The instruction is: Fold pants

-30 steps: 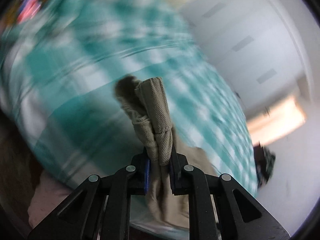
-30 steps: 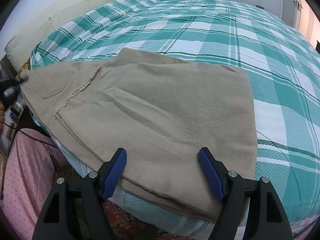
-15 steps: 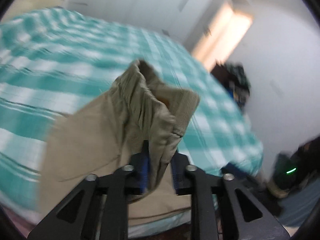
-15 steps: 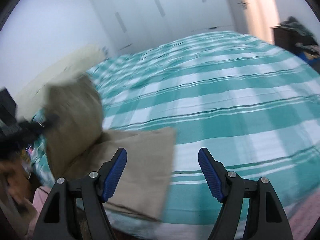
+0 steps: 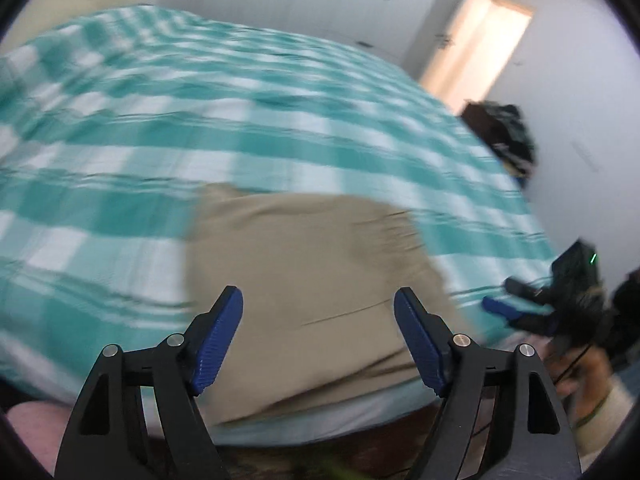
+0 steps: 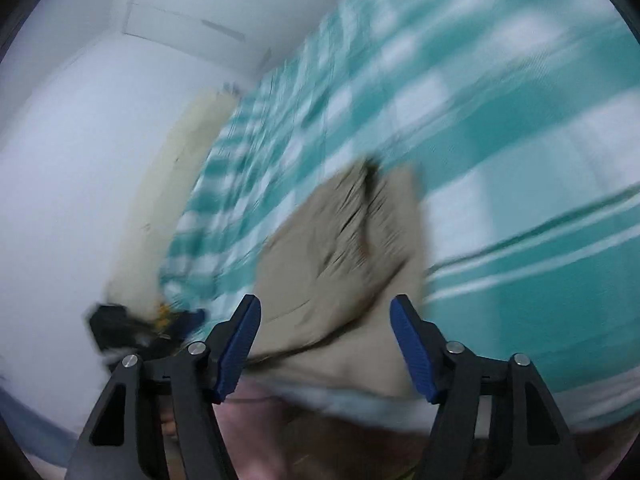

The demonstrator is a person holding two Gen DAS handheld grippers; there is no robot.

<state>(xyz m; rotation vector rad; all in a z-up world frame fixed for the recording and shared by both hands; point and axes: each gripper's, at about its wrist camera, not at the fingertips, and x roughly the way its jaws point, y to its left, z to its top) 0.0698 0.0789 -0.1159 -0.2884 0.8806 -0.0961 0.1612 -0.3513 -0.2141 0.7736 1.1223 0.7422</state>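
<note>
Left gripper [image 5: 318, 336] is opening wide, gripping nothing; tan pants [image 5: 312, 280] are lying folded on the checked bed [image 5: 200, 120]. Right gripper [image 6: 325, 346] is narrowing, also gripping nothing.

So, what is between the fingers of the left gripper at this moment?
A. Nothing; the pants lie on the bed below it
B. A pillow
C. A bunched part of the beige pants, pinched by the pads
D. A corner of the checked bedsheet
A. The left gripper has its jaws apart and opening, nothing between the pads, and the beige pants lie folded on the checked bedsheet beyond them.
</note>
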